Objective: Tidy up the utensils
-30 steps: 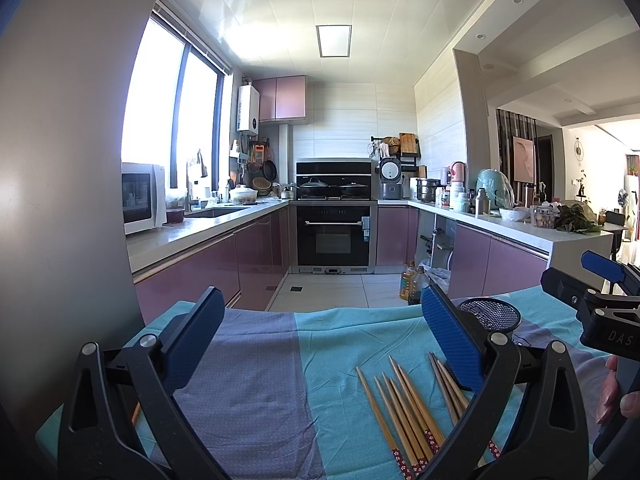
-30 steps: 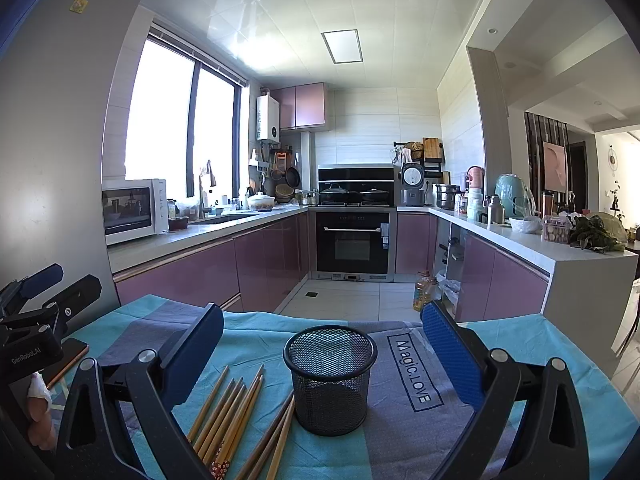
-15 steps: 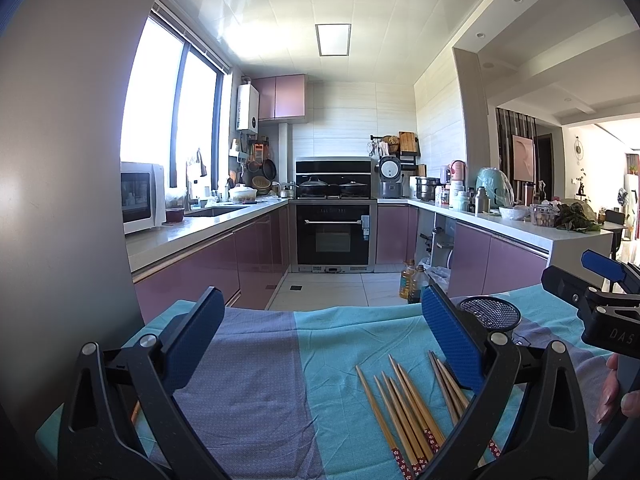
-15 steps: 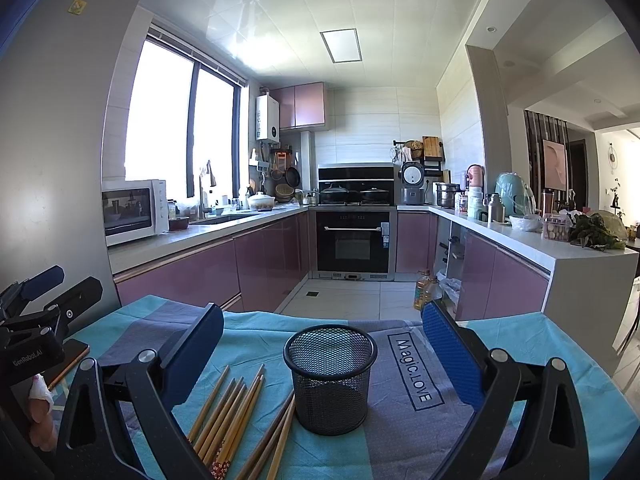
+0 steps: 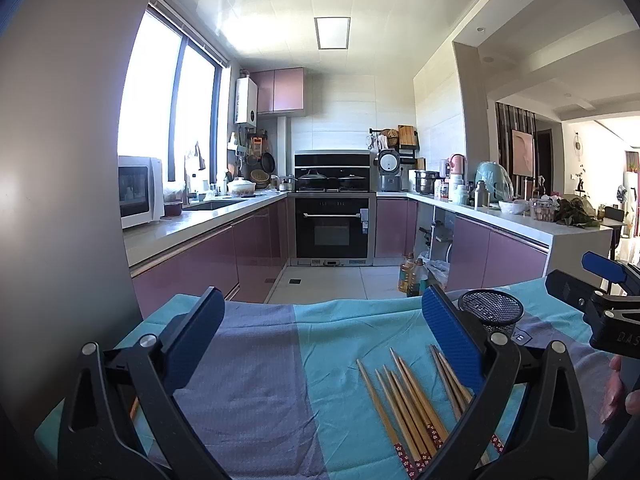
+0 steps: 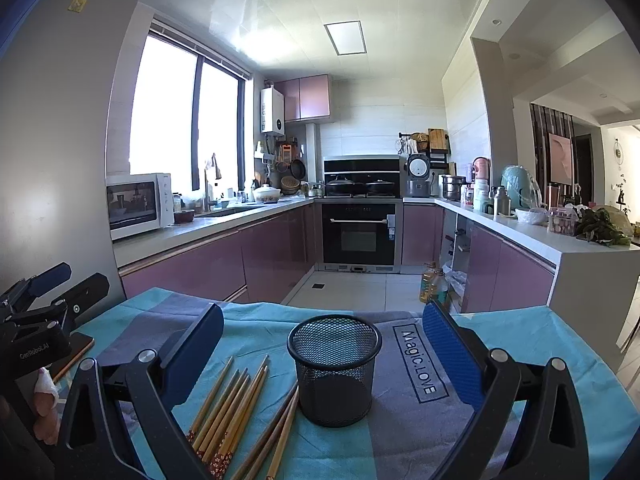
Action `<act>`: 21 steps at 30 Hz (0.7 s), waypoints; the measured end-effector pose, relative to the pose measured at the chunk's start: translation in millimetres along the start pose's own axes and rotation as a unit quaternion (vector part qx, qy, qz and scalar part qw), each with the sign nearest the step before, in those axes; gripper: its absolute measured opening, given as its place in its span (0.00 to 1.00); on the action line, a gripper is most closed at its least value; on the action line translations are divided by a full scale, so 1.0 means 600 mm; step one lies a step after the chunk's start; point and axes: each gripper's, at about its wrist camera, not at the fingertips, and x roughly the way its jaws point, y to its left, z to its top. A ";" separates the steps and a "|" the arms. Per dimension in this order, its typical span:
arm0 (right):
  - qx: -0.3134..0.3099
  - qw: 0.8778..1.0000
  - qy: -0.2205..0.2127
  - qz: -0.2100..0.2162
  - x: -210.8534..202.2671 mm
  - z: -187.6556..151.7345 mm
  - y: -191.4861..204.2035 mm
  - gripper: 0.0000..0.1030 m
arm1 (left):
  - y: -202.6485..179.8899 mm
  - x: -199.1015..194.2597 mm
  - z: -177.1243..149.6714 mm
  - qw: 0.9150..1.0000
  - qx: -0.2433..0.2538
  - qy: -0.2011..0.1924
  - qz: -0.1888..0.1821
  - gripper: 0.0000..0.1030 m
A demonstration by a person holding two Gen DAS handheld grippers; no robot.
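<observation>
Table [image 6: 552, 344] covered by a teal and grey-purple cloth [image 5: 256, 392], kitchen counters behind. Black mesh cup [image 6: 334, 368] stands upright on the grey stripe, empty as far as the view shows. Chopsticks [image 6: 232, 404] lie loose on the cloth just left of the cup, a fan of several plus a few more angled with their tips close to the cup's base; none in the cup yet. Right gripper [image 6: 320, 344] hovers above the cloth, jaws wide apart, nothing between them, cup centred in the gap. Left gripper [image 5: 320, 328] also spread wide and empty, chopsticks [image 5: 404, 396] under its right finger. Risks: sticks are thin, flat on soft cloth and bunched, so a pinch may grab several at once, snag fabric or slip off. The cup looks light, so a stick dropped in at an angle or a finger bumping the rim could tip it.
</observation>
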 end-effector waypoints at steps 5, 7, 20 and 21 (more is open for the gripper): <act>0.007 0.997 0.052 0.058 0.011 -0.024 -0.001 0.94 | 0.000 0.023 -0.015 0.999 0.013 0.042 -0.018 0.94; 0.000 0.994 0.082 0.072 0.023 -0.035 0.002 0.94 | -0.001 0.042 -0.026 0.997 0.020 0.075 -0.027 0.94; -0.012 0.954 0.289 0.082 0.134 -0.124 0.022 0.47 | -0.029 0.164 -0.121 0.963 0.070 0.250 -0.072 0.79; -0.011 0.952 0.294 0.083 0.139 -0.127 0.023 0.46 | -0.029 0.173 -0.128 0.960 0.068 0.259 -0.077 0.78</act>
